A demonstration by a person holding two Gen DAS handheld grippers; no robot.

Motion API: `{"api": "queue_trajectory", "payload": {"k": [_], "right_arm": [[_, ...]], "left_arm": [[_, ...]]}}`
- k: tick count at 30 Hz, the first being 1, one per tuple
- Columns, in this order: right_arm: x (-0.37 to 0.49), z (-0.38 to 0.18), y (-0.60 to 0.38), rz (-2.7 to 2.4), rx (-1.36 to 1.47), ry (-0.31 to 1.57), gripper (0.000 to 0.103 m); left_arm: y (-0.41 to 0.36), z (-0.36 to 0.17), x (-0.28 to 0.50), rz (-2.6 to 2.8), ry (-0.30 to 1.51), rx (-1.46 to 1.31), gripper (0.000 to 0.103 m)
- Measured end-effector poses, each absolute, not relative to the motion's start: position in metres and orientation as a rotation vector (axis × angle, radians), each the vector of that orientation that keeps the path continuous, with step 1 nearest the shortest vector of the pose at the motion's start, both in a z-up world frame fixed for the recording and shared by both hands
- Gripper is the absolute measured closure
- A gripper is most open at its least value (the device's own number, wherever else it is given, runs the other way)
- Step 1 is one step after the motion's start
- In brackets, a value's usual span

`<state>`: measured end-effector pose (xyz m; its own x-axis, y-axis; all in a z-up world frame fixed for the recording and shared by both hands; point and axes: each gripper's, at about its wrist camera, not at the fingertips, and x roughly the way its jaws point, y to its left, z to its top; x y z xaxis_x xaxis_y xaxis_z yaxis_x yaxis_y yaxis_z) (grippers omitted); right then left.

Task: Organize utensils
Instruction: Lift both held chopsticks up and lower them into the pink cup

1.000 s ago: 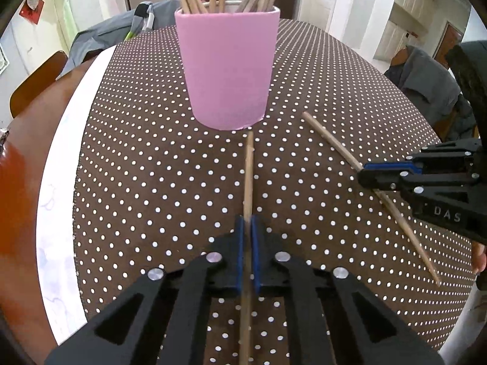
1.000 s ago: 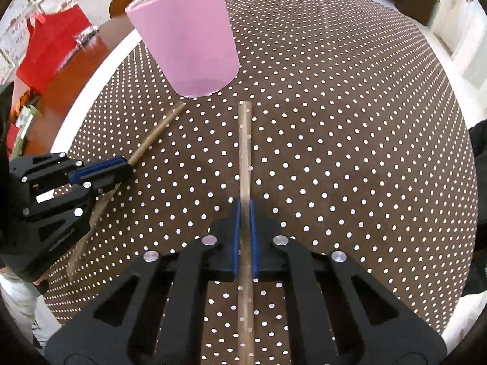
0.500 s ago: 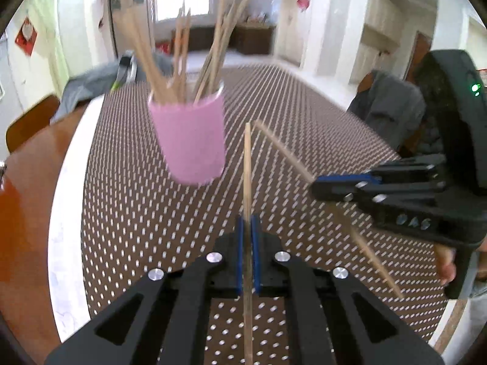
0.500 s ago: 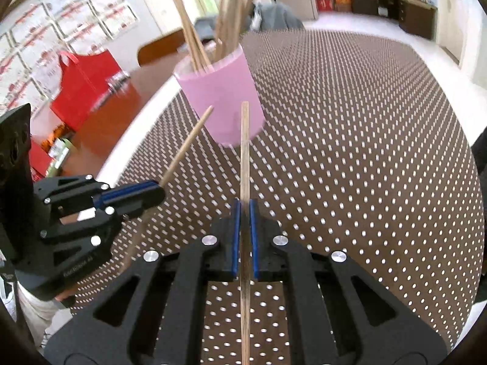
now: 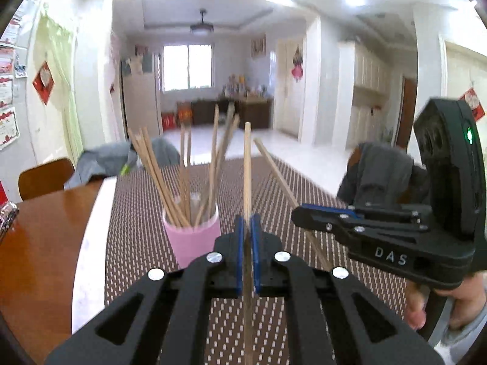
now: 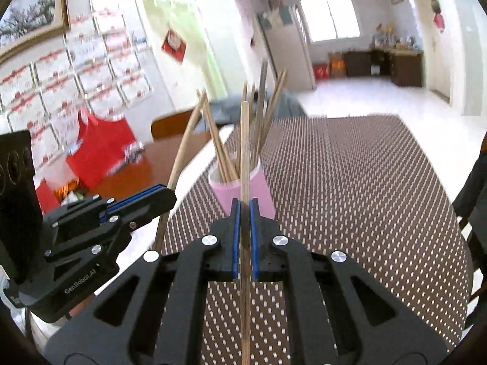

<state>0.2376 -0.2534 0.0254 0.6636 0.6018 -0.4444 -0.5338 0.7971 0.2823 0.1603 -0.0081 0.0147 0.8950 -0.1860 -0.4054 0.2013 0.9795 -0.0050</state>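
Your left tongs [image 5: 247, 228] and right tongs [image 6: 244, 213] each clamp one chopstick [image 5: 247, 164], raised near the pink cup [image 5: 194, 240] on the bench [image 6: 350, 182].

Looking into a long white-walled room with pale glossy floor [image 5: 231, 140] running toward a bright window [image 5: 186, 67] at far end. Hanging from recessed ceiling, a ceiling light [image 5: 201, 27]. Standing under the window, dark low cabinets [image 5: 243, 112] crowded with small items. Showing rows of framed certificates [image 6: 76, 70] and a framed landscape picture [image 6: 30, 15] on the left wall, plus red diamond decorations [image 5: 44, 82]. Sitting by the polished wood tabletop [image 5: 39, 243]: brown chair back [image 5: 45, 178], red bag [image 6: 97, 149]. Draping over chairs, grey jackets [image 5: 380, 173]. Covering the table, brown dotted cloth [image 6: 350, 182].
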Motion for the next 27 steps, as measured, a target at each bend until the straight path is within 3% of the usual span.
{"api": "queue_trajectory", "payload": {"k": [27], "right_arm": [[0.27, 0.082, -0.186, 0.579, 0.264, 0.101, 0.096]], "left_arm": [[0.041, 0.07, 0.2, -0.173, -0.037, -0.184, 0.098]]}}
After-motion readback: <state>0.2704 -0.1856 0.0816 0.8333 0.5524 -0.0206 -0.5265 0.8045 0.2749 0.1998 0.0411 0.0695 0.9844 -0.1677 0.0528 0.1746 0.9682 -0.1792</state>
